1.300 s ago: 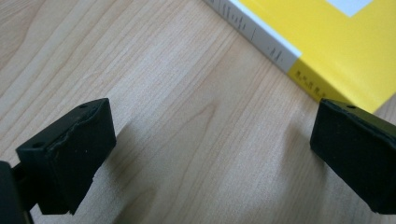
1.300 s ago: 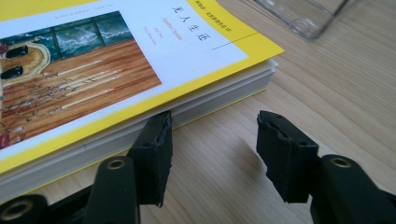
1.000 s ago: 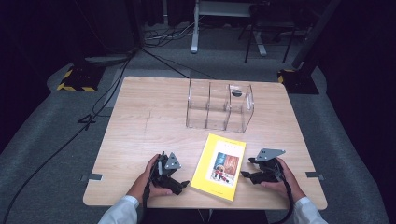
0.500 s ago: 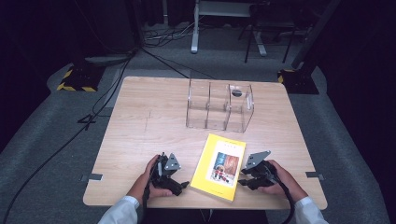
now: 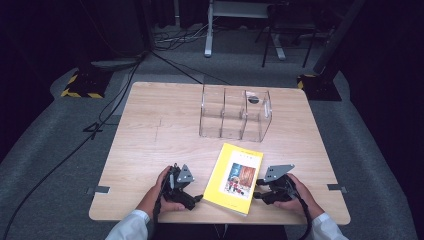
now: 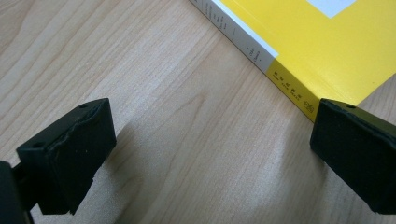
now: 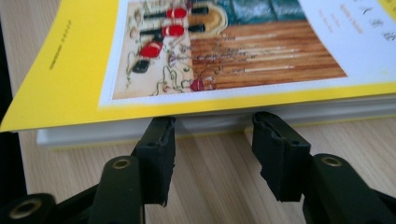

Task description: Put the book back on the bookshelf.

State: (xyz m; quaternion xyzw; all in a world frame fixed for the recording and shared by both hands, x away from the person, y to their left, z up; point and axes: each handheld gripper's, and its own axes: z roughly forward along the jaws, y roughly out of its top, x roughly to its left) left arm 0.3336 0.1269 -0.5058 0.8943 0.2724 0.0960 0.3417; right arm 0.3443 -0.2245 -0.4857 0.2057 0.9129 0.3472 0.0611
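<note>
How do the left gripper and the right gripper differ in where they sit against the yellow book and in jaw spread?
The left gripper sits at the yellow book's spine corner near the table edge; the right gripper meets the page edge opposite. The left's jaws stand wide over bare wood, one beside the corner; the right's are narrower, have just been closing, tips at the pages under the lifted cover, nothing between them. Both lie low, aimed at the book.

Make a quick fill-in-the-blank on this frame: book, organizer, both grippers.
1. The book lying flat on the table has a ____ cover.
2. The clear organizer stands ____ the book, on the far side from the person.
3. The right gripper has its two jaw tips against the book's ____ edge, under the overhanging cover.
4. The left gripper has its jaws ____, with bare wood between them.

Missing words: yellow; beyond; page; open
</note>
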